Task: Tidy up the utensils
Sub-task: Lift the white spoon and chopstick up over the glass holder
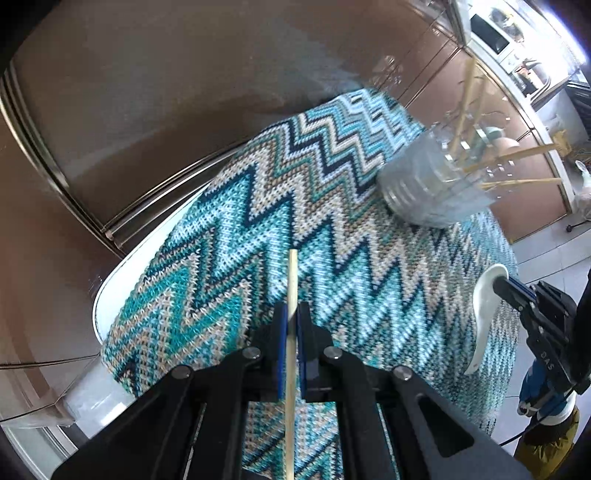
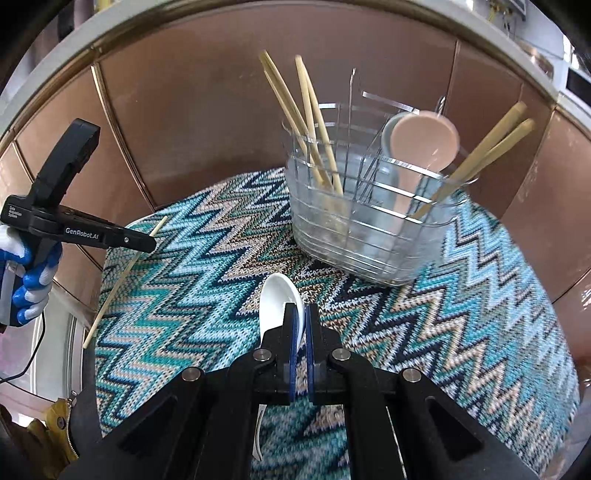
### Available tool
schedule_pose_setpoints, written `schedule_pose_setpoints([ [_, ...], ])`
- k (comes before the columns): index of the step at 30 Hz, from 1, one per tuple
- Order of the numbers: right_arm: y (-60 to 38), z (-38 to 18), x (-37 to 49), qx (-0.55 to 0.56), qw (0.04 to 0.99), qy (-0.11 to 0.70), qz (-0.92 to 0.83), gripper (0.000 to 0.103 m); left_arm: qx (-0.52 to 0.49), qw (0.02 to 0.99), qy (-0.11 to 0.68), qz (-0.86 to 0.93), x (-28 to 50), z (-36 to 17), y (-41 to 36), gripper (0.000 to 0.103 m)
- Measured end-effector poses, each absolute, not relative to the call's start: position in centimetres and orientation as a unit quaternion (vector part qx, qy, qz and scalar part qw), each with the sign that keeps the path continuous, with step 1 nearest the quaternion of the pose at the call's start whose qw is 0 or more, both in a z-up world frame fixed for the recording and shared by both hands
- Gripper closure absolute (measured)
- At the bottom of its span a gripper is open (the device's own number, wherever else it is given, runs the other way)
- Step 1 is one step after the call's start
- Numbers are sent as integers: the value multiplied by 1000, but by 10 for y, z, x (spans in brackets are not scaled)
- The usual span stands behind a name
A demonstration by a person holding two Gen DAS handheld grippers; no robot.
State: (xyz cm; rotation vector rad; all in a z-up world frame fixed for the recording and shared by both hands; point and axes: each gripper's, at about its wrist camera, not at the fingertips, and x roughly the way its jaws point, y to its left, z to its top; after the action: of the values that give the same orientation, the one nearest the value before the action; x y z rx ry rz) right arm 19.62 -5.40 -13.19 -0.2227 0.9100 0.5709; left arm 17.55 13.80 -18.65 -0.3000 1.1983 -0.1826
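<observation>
My left gripper is shut on a single wooden chopstick, held above the zigzag cloth; it also shows in the right wrist view with the chopstick. My right gripper is shut on a white ceramic spoon, seen too in the left wrist view with the spoon. A clear plastic utensil holder stands ahead of the right gripper, holding several chopsticks and a pink spoon; in the left view the holder is far right.
A blue, white and tan zigzag knitted cloth covers the round white table. Brown panelled cabinet fronts curve close behind the table. A white counter with a microwave lies far right.
</observation>
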Motion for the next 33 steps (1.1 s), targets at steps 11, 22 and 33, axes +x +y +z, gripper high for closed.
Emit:
schedule_pose_setpoints([
  [11,-84,-80,128,-102,889,377,240,99,-126,863,476,-111,134,-119,120,99],
  [22,-90,-29,79,-90,916,320,223,99,-122,896,406,-129,89,-58,109,98],
  [33,-88,12,34,-96,931,279,214,99,-126,918,346,-146,47,-9,100,99],
])
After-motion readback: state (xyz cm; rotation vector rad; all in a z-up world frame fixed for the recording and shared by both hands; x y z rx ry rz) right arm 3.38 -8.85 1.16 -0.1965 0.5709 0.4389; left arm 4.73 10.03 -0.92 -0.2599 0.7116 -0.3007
